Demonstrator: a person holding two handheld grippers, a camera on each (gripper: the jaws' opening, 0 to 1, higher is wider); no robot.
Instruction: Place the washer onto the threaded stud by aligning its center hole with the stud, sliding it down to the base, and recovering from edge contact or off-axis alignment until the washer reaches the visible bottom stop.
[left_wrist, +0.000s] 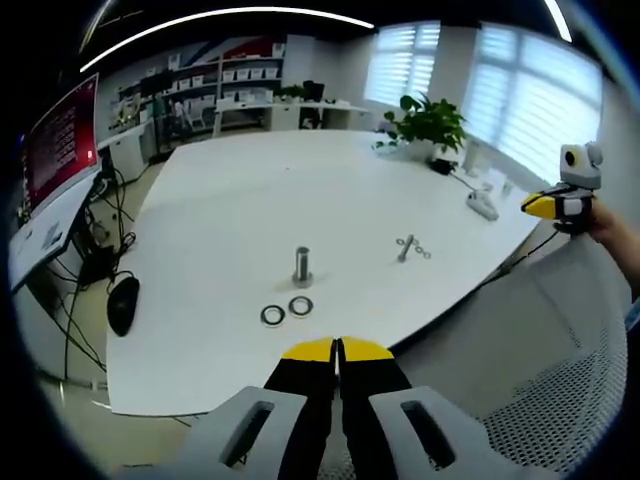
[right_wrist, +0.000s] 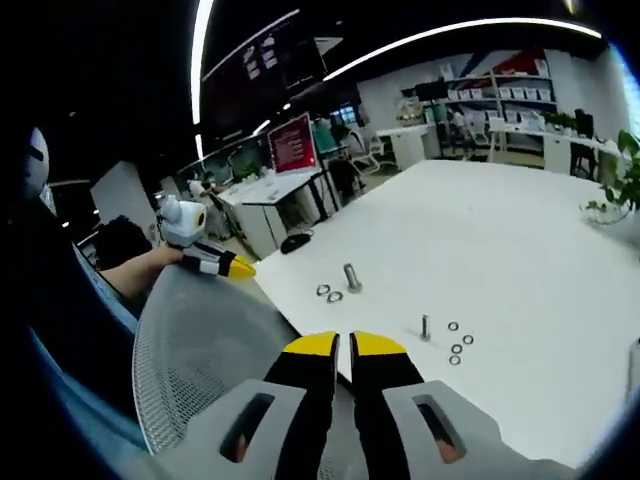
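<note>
In the left gripper view, the left gripper (left_wrist: 337, 347) hangs clenched and empty, well short of the threaded stud (left_wrist: 302, 266) standing upright on the white table (left_wrist: 230, 200); two washers (left_wrist: 286, 310) lie just before it.

In the right gripper view, the right gripper (right_wrist: 343, 343) is likewise clenched, empty, over a mesh chair (right_wrist: 200, 340). Nothing is started, I'd say; next comes opening over a washer.

- No text, label or number can be read anywhere.
- The red screen (left_wrist: 60, 140) at the upper left carries lines too blurred to read.
</note>
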